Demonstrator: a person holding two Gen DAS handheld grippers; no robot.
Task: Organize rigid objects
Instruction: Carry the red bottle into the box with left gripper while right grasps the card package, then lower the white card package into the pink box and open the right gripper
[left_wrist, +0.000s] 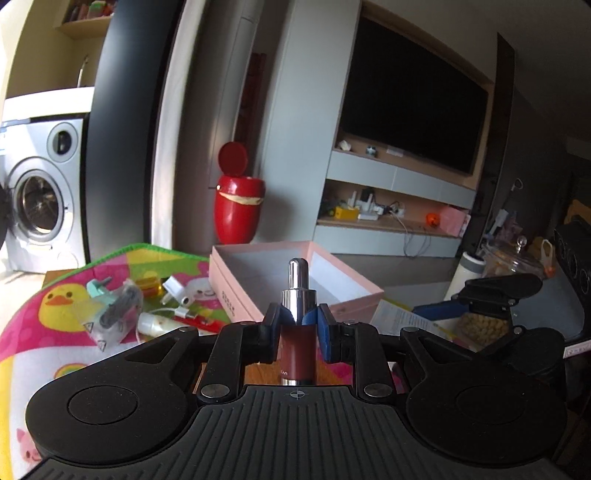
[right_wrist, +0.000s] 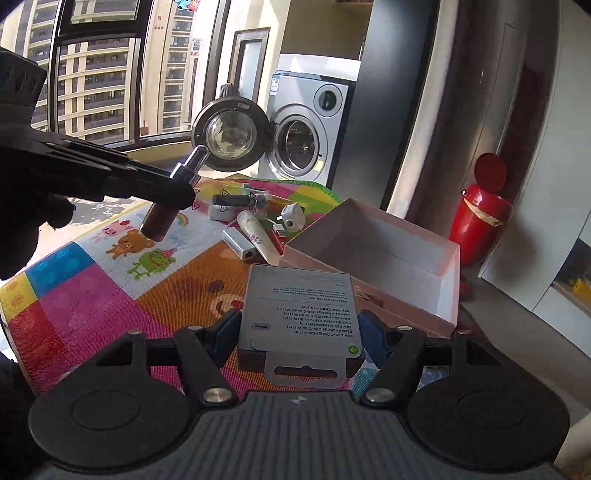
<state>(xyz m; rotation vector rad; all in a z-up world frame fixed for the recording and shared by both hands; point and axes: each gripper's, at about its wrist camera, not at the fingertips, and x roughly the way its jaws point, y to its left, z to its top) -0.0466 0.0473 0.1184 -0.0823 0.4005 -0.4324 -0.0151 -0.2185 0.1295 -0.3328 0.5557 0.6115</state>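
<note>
The left gripper (left_wrist: 298, 330) was clamped narrowly on a dark red dropper bottle with a chrome collar and chrome cap (left_wrist: 297, 317). Its blue pads (left_wrist: 327, 328) pressed both sides of the bottle, just under the collar. The bottle stood upright in the left wrist view and was held clear of the mat. In the right wrist view it was tilted, with the cap uppermost.

The right gripper (right_wrist: 301, 332) gripped a flat grey cardboard cable package with printed text and a hanger tab (right_wrist: 301, 321). Its jaws stood at medium width, with the blue pads (right_wrist: 223, 332) against the package's two long edges. The tab pointed back toward the camera.

The reference landmark was the open pink rectangular cardboard box with a white interior (right_wrist: 388, 254). The box rested on a multicoloured cartoon-print play mat (right_wrist: 110, 295) and appeared empty. The package was held in front of the box's near corner. The bottle was held well apart from the box, to its left in the right wrist view.

Just beside the box's left edge lay a cream tube with paw prints (right_wrist: 256, 236), a white adapter with a network port (right_wrist: 240, 240) and a white round plug (right_wrist: 293, 218). A red lidded bin (right_wrist: 480, 218) stood on the floor behind the box.
</note>
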